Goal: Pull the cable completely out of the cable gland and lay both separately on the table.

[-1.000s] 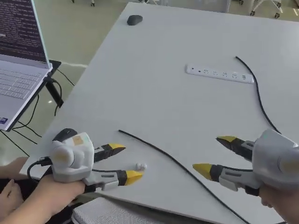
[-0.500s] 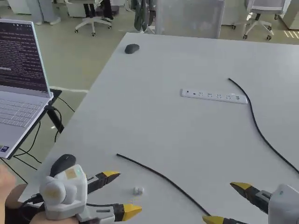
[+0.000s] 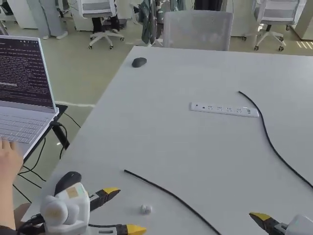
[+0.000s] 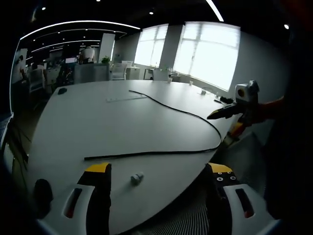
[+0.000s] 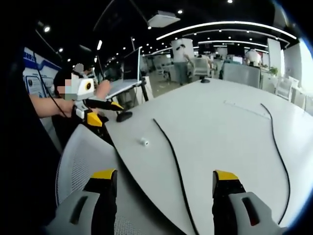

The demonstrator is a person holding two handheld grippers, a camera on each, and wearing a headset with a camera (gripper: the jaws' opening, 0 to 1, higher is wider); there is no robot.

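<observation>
Left gripper (image 3: 128, 209): jaws spread wide, holding nothing, at the near table edge. Just right of it, the small white plastic cable gland (image 3: 145, 209) lies on the pale grey table (image 3: 195, 147). It is apart from the thin black cable (image 3: 166, 192), which runs diagonally past it. Right gripper (image 5: 164, 175): jaws likewise wide and empty, near the table's front edge. Separation appears complete. To finish cleanly, draw both grippers back with jaws open. Avoid brushing the gland, which sits near the edge and may roll.
</observation>
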